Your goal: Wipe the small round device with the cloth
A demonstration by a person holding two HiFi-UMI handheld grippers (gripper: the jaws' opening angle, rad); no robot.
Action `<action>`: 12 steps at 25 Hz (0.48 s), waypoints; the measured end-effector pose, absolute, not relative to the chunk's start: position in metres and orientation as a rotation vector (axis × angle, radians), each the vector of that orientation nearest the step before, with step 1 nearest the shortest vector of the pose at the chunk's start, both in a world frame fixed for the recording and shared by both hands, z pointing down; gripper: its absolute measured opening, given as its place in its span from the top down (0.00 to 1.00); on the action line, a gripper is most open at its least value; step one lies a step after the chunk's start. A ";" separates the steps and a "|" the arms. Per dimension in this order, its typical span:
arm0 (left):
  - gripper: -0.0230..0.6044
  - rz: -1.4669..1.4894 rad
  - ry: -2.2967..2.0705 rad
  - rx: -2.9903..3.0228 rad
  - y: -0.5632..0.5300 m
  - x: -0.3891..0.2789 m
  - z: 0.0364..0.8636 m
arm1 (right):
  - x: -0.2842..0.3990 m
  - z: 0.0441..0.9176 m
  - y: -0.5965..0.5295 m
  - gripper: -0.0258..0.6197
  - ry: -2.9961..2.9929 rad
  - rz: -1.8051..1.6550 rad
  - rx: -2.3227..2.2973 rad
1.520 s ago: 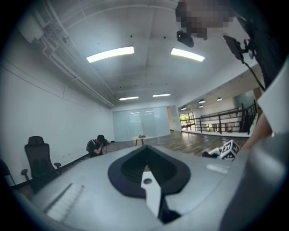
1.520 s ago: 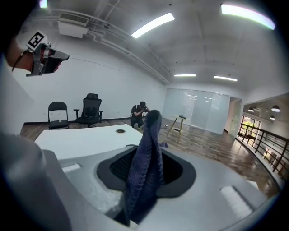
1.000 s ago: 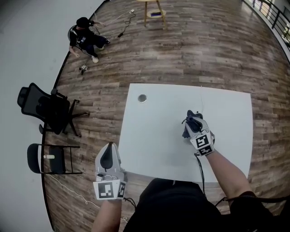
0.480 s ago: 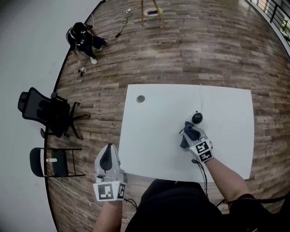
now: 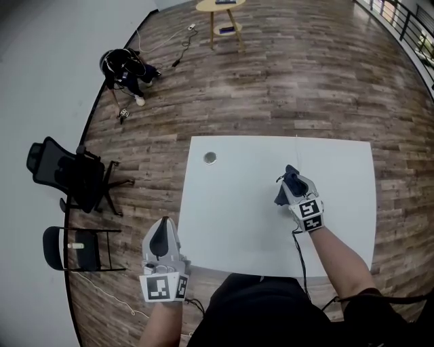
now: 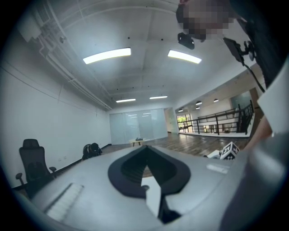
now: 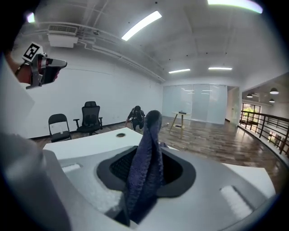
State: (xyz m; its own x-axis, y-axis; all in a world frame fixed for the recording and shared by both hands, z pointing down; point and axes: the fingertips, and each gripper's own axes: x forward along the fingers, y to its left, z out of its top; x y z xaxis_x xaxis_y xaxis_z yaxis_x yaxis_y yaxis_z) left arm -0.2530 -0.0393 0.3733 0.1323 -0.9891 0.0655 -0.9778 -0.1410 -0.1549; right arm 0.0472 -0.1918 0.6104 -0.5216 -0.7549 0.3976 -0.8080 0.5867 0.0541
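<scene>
Item one, my right tool (image 5: pixel 292 180): clenched on the dark blue cloth (image 5: pixel 282 195), which stands up in a twisted fold between the jaws in the right gripper view and hangs off the tool's 9 o'clock side in the head view. It sits over the white table (image 5: pixel 230 203), a little off the table's middle toward 2 o'clock, with the cloth down at the tabletop. The small round device is covered by cloth and tool, and I cannot make it out in any view. Item two, my left tool (image 5: pixel 163 225): jaws closed together with nothing between them, held off the table's 8 o'clock corner, over the wood floor (image 5: pixel 305 81). Item three, a small round metal grommet (image 5: pixel 210 158) set in the table near its 10 o'clock corner, well apart from the cloth. On the floor at 9 o'clock of the table: a black office chair (image 5: pixel 64 173) and, nearer me, a black folding chair (image 5: pixel 68 247). At 11 o'clock, a person (image 5: pixel 125 66) in dark clothes crouches by the wall. At 12 o'clock, a small round side table (image 5: pixel 221 7).
</scene>
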 end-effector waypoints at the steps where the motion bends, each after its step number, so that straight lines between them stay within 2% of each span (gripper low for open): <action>1: 0.95 -0.239 2.006 -2.301 -0.039 -0.254 0.373 | 0.050 0.612 -0.193 0.77 -2.430 0.208 1.272; 12: 0.95 -0.247 2.065 -2.266 -0.026 -0.269 0.376 | 0.078 0.613 -0.202 0.77 -2.446 0.458 1.430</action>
